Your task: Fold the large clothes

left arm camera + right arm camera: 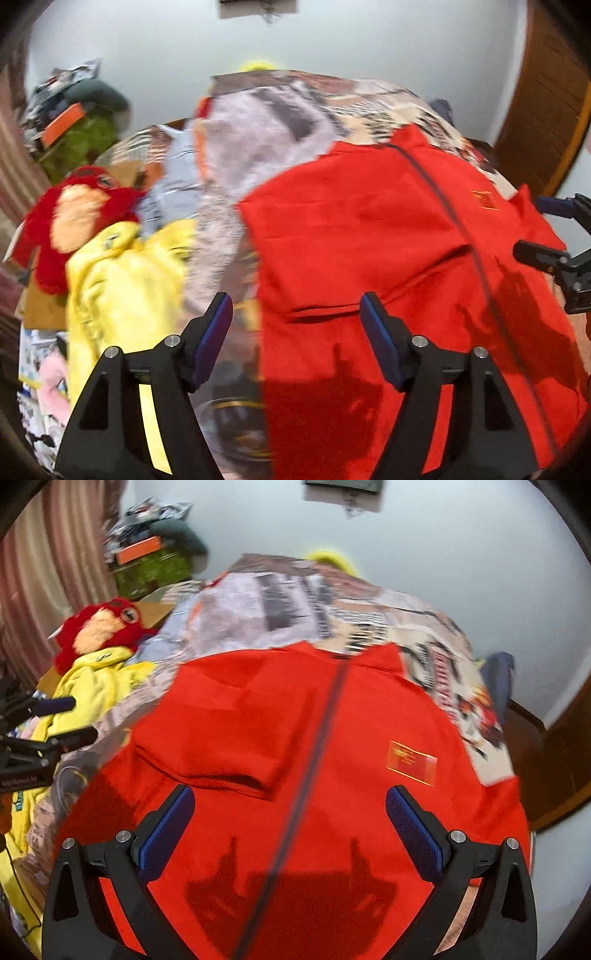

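The red zip-front jacket (295, 738) lay spread on the patterned bedspread (295, 602), one side folded inward, while the left gripper (295, 332) and right gripper (290, 823) hovered above it, jaws apart and empty.

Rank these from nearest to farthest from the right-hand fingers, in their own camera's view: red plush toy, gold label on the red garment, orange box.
1. Gold label: on the red garment, just beyond the right fingers.
2. Red plush toy: far left.
3. Orange box: at the back wall, upper left.

Bright light, motion blur, curved fisheye edges.
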`<state>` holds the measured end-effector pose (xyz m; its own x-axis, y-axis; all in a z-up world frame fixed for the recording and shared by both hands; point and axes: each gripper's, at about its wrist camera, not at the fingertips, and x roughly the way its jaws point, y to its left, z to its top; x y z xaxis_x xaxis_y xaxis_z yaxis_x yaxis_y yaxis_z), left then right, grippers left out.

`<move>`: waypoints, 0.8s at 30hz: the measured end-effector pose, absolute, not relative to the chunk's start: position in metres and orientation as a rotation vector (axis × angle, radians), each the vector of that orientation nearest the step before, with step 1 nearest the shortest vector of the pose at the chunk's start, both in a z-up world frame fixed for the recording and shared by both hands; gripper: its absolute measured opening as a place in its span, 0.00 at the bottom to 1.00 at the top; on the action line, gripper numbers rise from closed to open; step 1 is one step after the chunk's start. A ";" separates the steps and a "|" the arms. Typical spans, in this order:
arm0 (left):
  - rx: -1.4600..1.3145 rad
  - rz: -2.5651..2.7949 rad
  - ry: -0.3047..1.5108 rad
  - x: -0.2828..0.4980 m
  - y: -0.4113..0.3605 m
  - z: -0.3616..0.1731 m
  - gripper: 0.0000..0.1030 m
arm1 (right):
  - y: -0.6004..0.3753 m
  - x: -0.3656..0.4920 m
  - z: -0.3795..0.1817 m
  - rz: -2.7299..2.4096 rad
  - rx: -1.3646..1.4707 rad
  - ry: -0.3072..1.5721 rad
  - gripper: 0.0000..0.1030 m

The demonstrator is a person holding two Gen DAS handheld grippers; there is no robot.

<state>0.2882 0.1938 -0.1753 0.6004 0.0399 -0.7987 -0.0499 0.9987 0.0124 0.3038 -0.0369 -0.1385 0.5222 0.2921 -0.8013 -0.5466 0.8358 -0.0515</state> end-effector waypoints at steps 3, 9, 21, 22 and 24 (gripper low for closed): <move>-0.040 0.086 0.921 0.275 0.225 -0.179 0.71 | 0.002 0.310 -0.159 0.573 -0.338 0.929 0.98; -0.072 0.124 0.929 0.267 0.255 -0.198 0.71 | 0.062 0.323 -0.197 0.669 -0.380 1.024 0.84; -0.085 0.114 0.968 0.273 0.269 -0.238 0.71 | 0.116 0.333 -0.236 0.778 -0.338 1.127 0.47; -0.078 0.110 0.970 0.273 0.269 -0.240 0.71 | 0.118 0.335 -0.238 0.782 -0.328 1.138 0.45; -0.067 0.098 0.973 0.273 0.267 -0.244 0.71 | 0.120 0.337 -0.242 0.790 -0.316 1.148 0.28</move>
